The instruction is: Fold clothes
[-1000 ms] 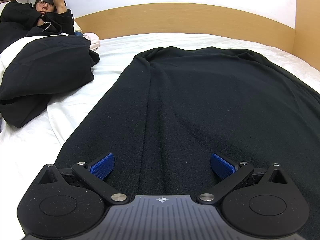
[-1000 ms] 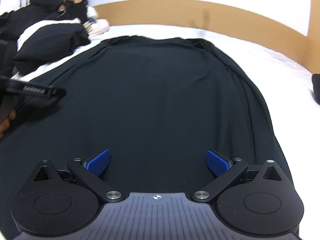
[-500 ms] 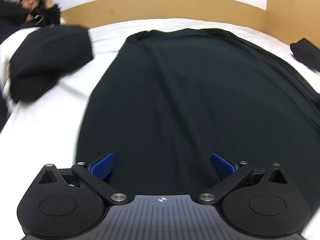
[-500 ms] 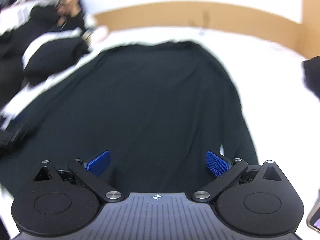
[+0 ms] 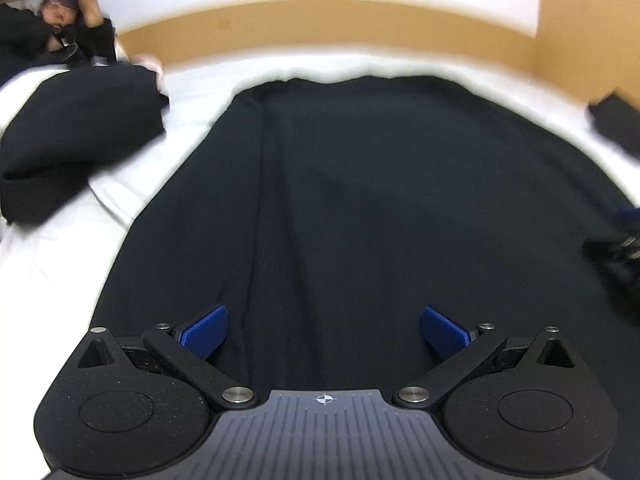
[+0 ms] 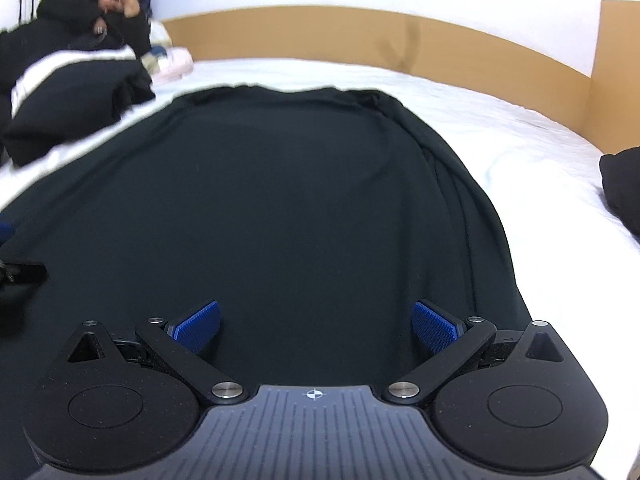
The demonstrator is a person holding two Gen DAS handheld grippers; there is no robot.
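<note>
A large black garment (image 5: 380,208) (image 6: 280,208) lies spread flat on a white bed (image 5: 52,264) (image 6: 532,148), its length running away from me toward the headboard. My left gripper (image 5: 324,330) hovers open over the garment's near end, close to its left edge, blue pads (image 5: 206,328) wide apart and holding nothing. My right gripper (image 6: 316,326) is open too, above the near end toward the garment's right edge. Each gripper shows at the side edge of the other's view. The garment's near hem is hidden under the gripper bodies.
A wooden headboard (image 5: 340,28) (image 6: 360,36) rims the far side of the bed. At far left lies a pile of black clothes (image 5: 76,136) (image 6: 72,104), with a person (image 5: 64,20) (image 6: 112,20) reclining behind it. Another dark item (image 5: 616,124) (image 6: 622,184) lies at the right edge.
Both grippers have shifted over the garment, swinging their views; they stay open throughout. The right gripper now shows at the right edge of the left wrist view.
</note>
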